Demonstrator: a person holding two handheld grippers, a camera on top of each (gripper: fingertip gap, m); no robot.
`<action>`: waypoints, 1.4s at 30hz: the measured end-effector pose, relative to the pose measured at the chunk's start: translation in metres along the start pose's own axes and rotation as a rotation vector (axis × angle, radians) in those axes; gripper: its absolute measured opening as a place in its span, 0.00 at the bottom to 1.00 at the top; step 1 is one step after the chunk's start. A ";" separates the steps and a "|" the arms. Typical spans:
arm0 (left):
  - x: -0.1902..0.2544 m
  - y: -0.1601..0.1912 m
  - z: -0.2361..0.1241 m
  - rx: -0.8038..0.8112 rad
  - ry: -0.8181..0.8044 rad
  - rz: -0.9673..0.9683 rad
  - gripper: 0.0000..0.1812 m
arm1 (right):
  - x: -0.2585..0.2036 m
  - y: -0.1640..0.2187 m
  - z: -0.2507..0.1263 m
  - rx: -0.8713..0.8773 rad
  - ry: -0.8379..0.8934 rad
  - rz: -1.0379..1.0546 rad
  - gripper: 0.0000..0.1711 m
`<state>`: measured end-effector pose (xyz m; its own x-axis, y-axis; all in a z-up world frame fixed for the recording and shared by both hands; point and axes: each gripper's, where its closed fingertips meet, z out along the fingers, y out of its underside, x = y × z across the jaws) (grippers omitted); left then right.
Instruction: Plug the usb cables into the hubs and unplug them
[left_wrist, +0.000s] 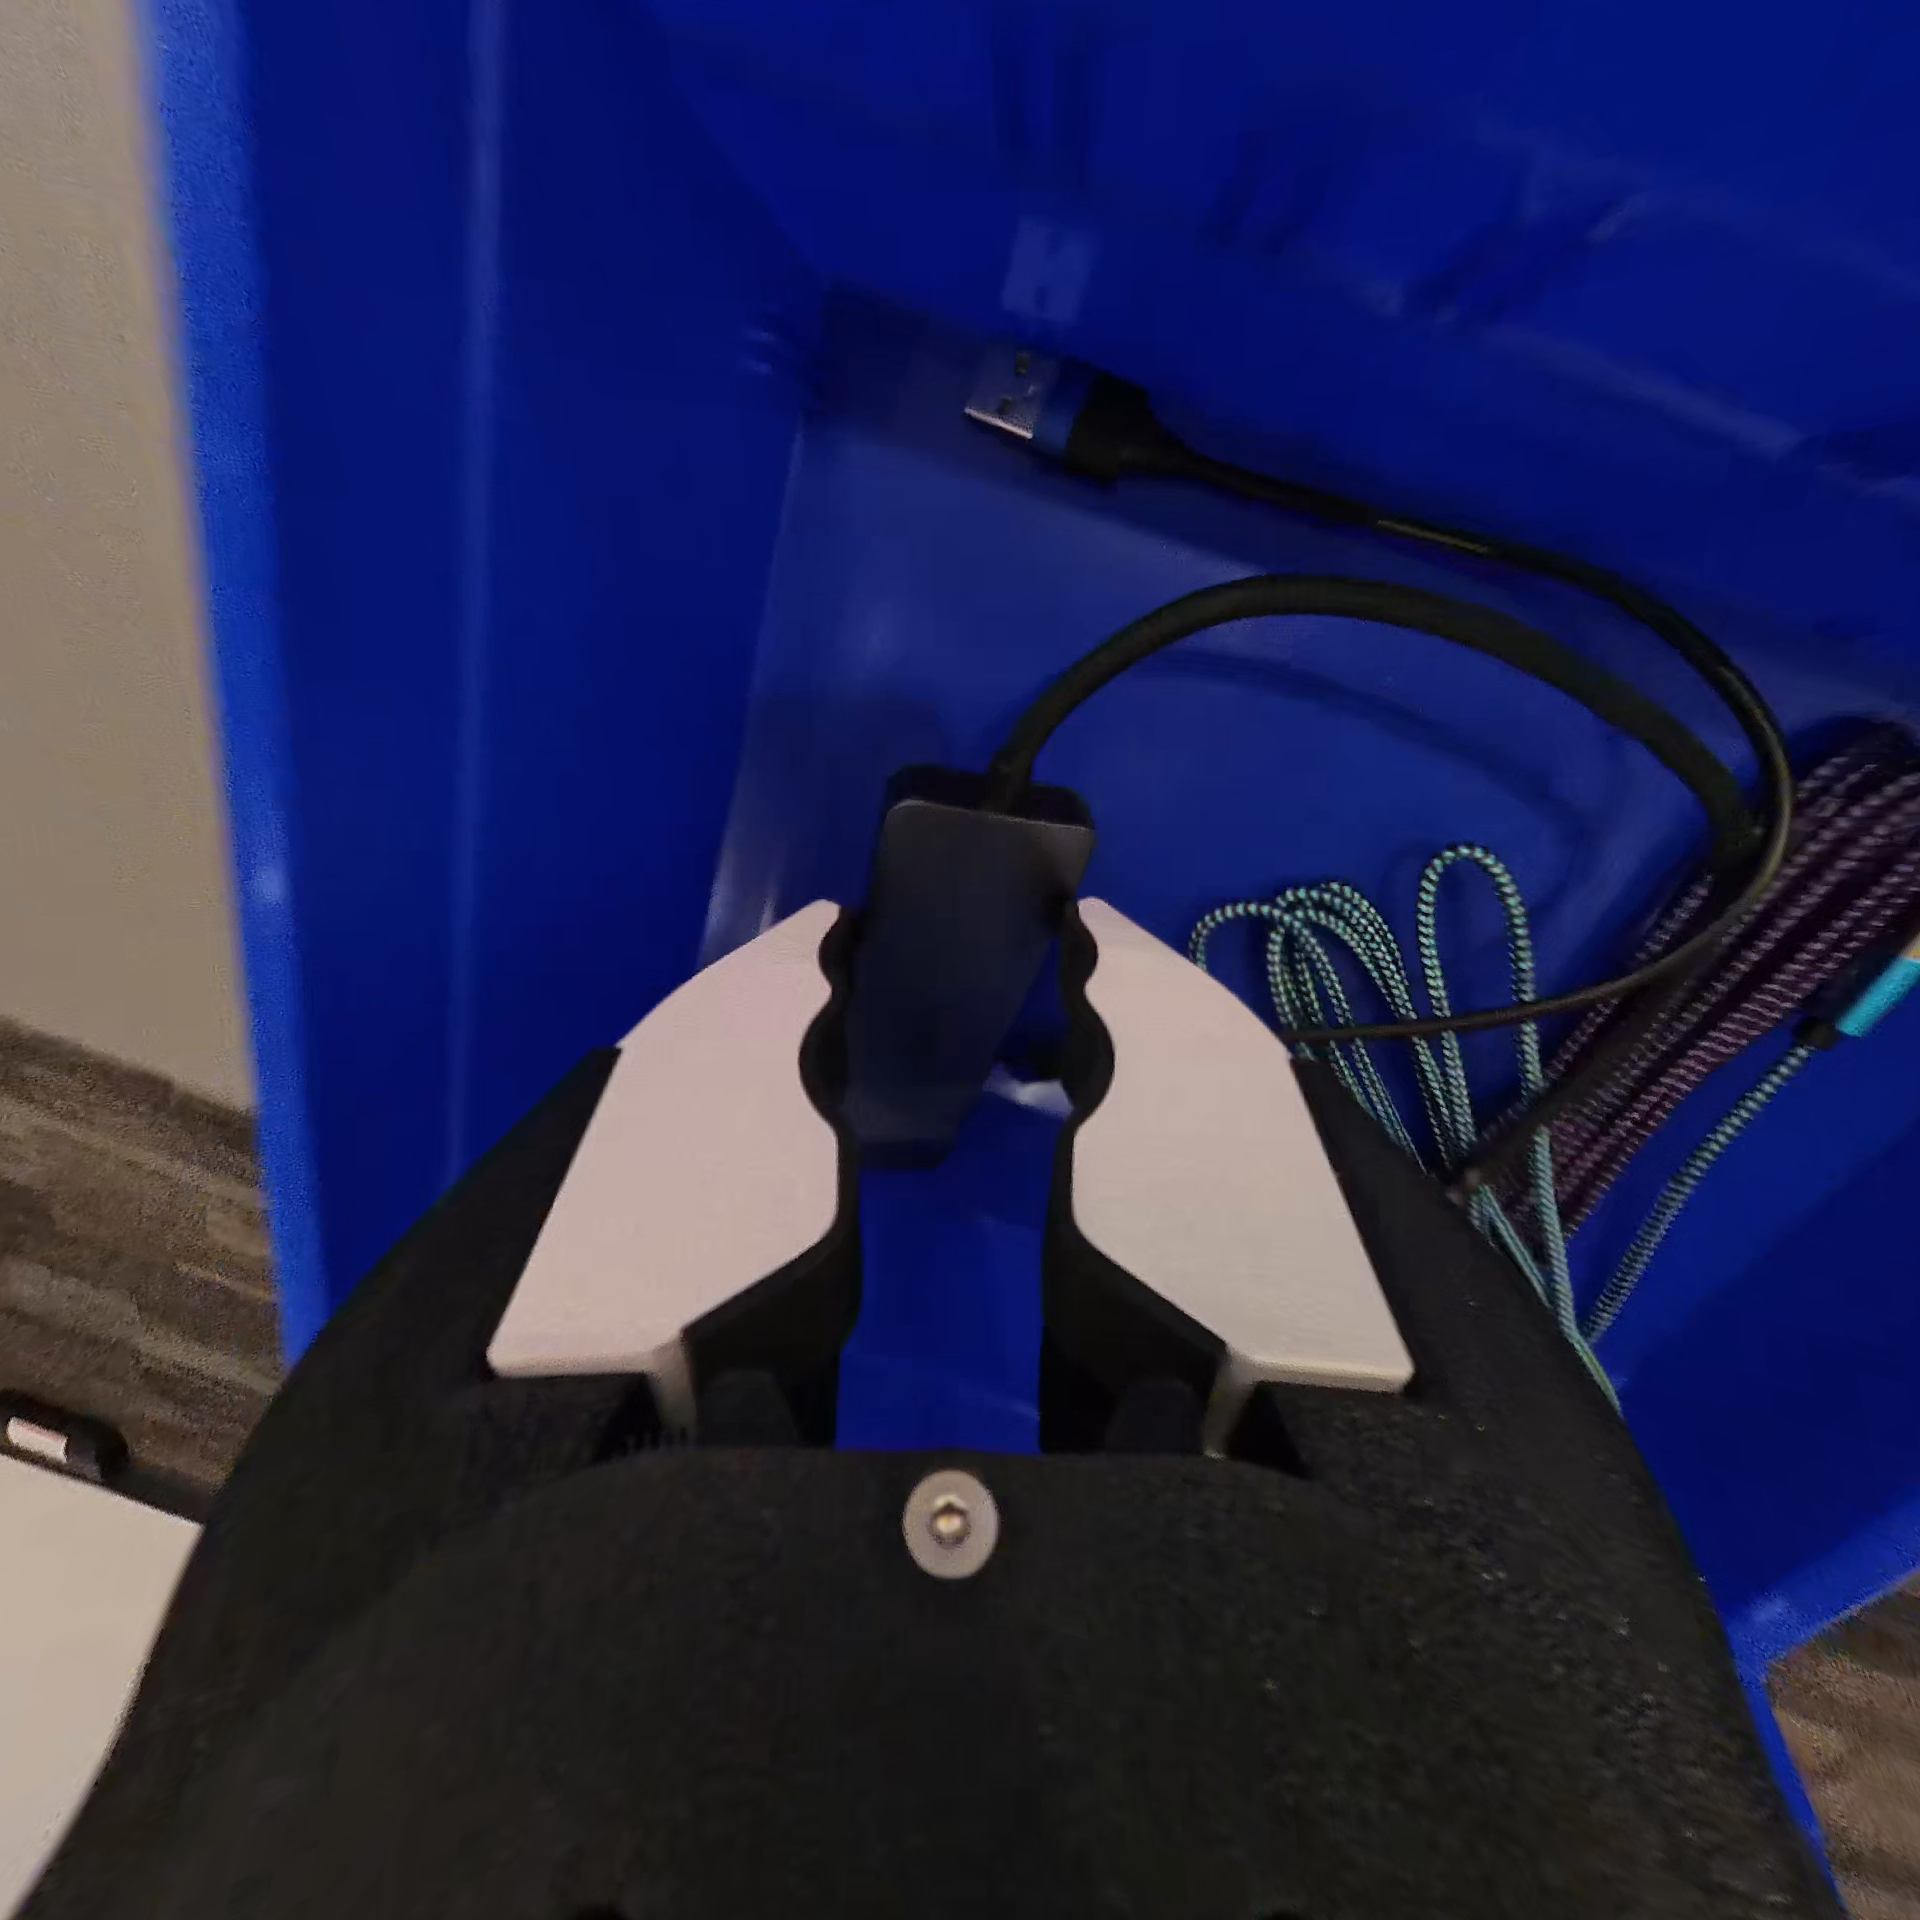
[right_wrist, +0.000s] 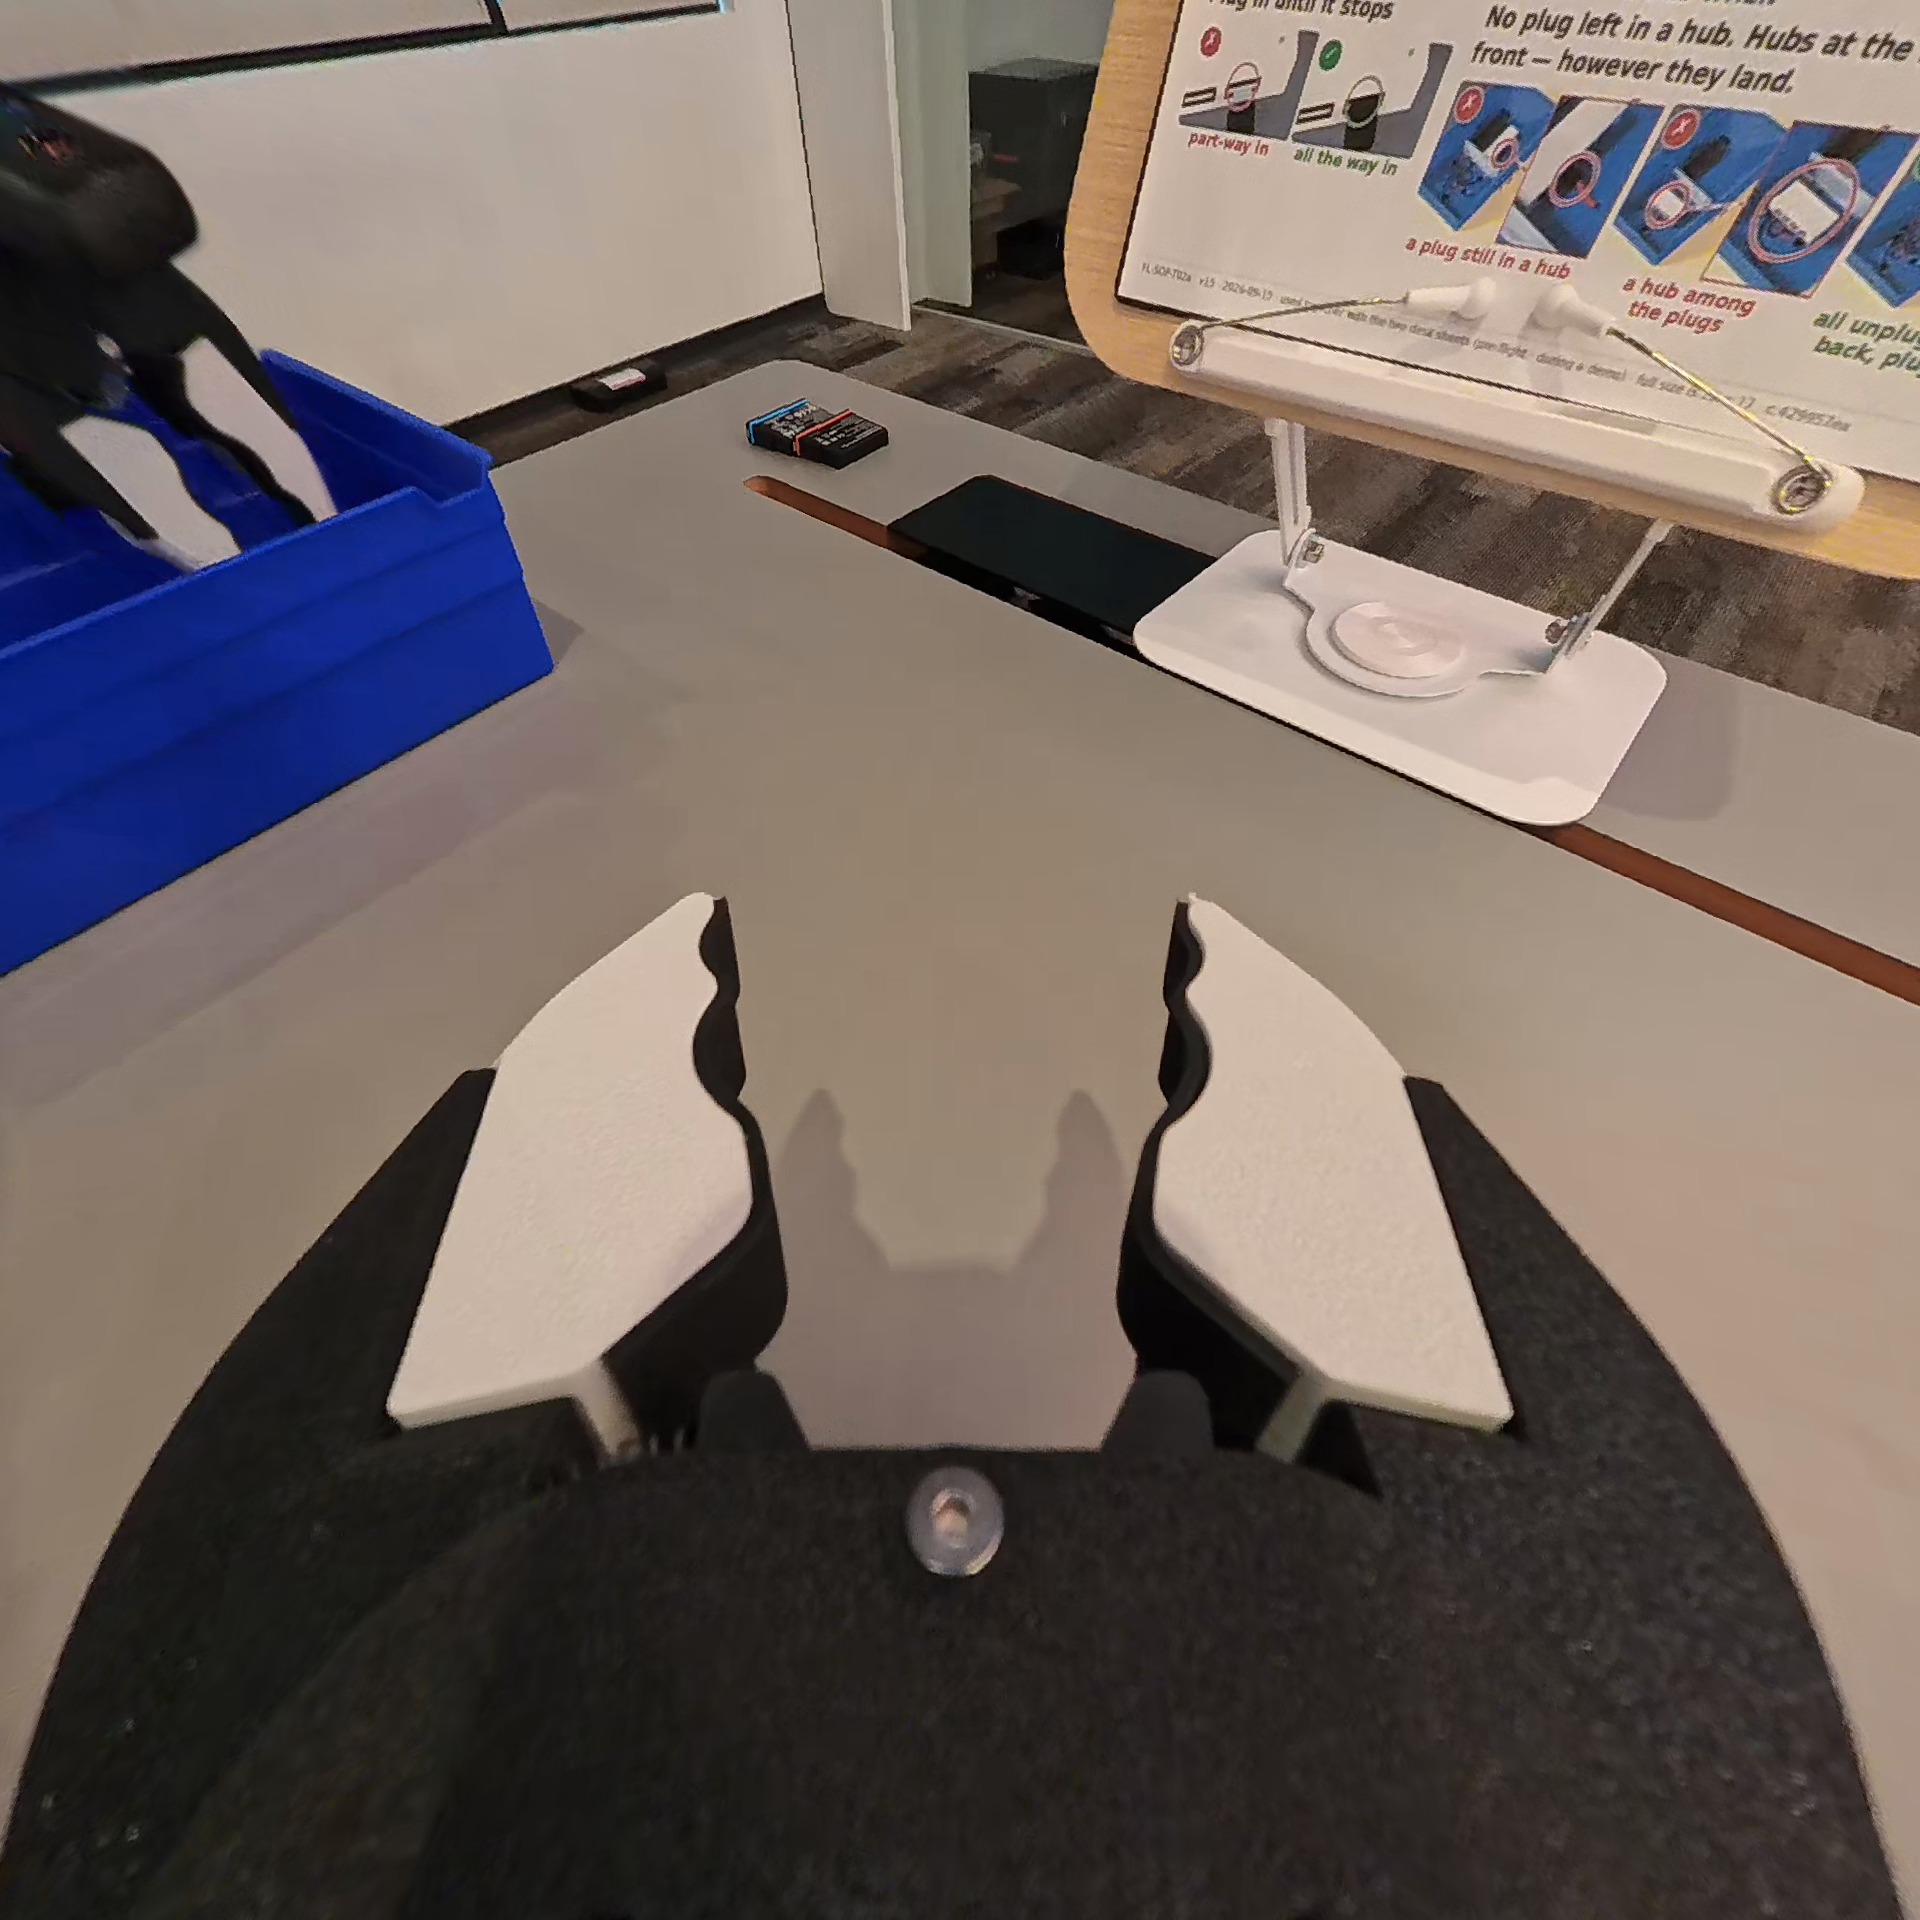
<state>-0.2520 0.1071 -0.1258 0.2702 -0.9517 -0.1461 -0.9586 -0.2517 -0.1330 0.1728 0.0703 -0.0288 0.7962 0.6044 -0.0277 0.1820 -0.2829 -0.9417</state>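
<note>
Left gripper (left_wrist: 961, 1013): black body with white finger plates, reaching into the bin; jaws pinching the hub from both sides. Also seen from the right wrist view at upper left (right_wrist: 197, 520), fingers dipping below the bin's rim.
Hub (left_wrist: 951, 977): dark, narrow block held between the wavy black pads (left_wrist: 831, 1018), its far end past the fingertips; lifted or resting cannot be told.
Hub lead (left_wrist: 1455, 623): black cord leaving the hub's far end, arching right and curving back down toward the bin's right side.
USB plug (left_wrist: 1013, 400): metal tip with blue collar and black boot, lying unplugged near the bin's far corner, well apart from the hub.
Braided cables: teal-and-black loops (left_wrist: 1371, 997) just right of the gripper; a purple bundle (left_wrist: 1766, 966) farther right, against the wall.
Bin (left_wrist: 499, 727): blue plastic, standing on the table at its left side (right_wrist: 260, 644).
Right gripper (right_wrist: 951, 997): above bare table, jaws spread wide, nothing between them.
Table (right_wrist: 935, 779): grey top.
Sheet stand (right_wrist: 1392, 675): white base at right, carrying a wood-edged board (right_wrist: 1101, 260) with a printed sheet.
Small dark packs (right_wrist: 816, 431): two, near the far table edge.
Black slab (right_wrist: 1039, 545): flat, just beside the stand's base.
</note>
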 end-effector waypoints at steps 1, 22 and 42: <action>-0.002 0.000 -0.010 0.006 -0.018 -0.014 0.21 | 0.001 0.000 -0.001 0.003 -0.001 0.002 0.46; 0.011 -0.092 -0.191 0.153 -0.301 -0.010 0.20 | 0.034 0.021 -0.048 0.075 -0.020 0.094 0.45; 0.176 -0.316 -0.030 0.276 0.063 0.362 0.00 | 0.061 0.045 -0.117 0.082 -0.036 0.103 0.45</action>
<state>0.0955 0.0140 -0.0800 -0.0917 -0.9807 -0.1726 -0.9283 0.1469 -0.3416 0.2966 0.0072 -0.0335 0.7867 0.6020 -0.1367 0.0513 -0.2844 -0.9573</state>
